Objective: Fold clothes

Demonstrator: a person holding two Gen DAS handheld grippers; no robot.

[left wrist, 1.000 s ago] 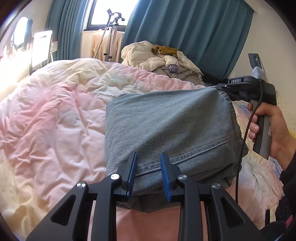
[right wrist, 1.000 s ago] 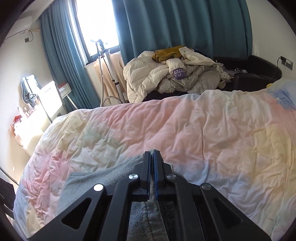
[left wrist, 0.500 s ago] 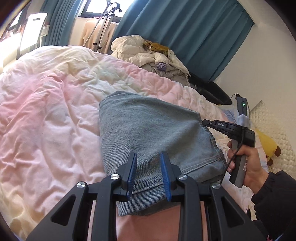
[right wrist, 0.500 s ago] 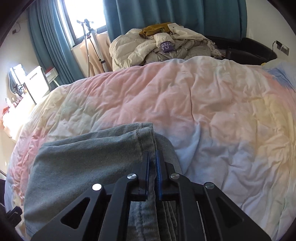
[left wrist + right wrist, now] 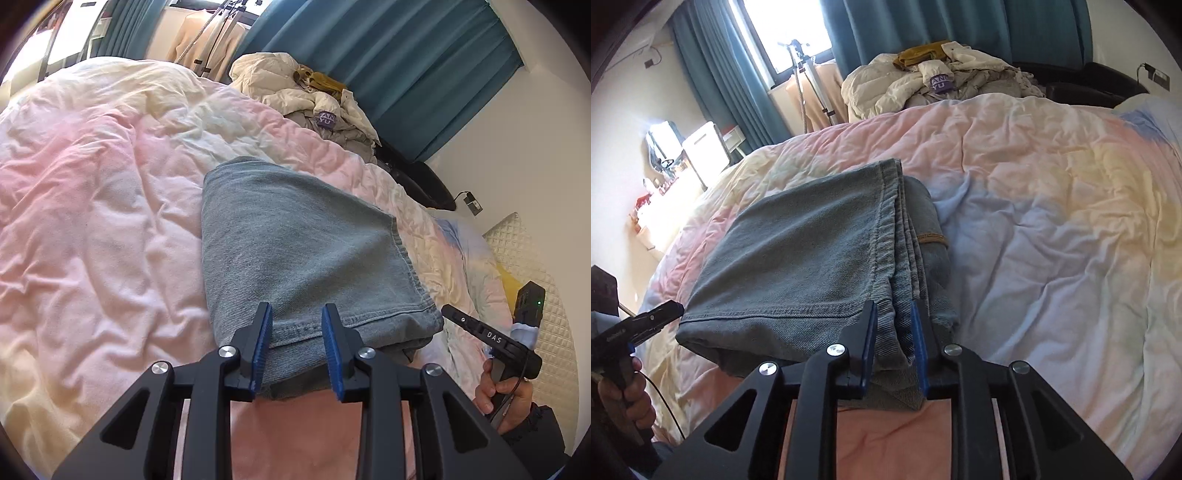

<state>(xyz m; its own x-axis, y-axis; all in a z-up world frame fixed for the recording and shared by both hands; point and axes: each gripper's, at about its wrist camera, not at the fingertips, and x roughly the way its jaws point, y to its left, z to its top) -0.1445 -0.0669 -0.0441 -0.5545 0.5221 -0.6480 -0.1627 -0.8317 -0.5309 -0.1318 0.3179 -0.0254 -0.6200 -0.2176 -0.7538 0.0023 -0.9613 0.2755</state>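
Folded jeans (image 5: 295,258) lie flat on the pastel duvet (image 5: 92,221), fold done. Left gripper (image 5: 297,347) narrowly parted, hem between, unpinched; right gripper (image 5: 894,343) opening, releasing stacked edges.

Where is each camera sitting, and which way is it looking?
Left wrist: sits on the left hand-held gripper, looking down across the folded jeans on the bed; the right hand shows.
Right wrist: sits on the right hand-held gripper, whose jaws are opening around the jeans' edge, facing the curtains; the left hand shows.
Both share the jeans, bed, curtains and clothes pile.
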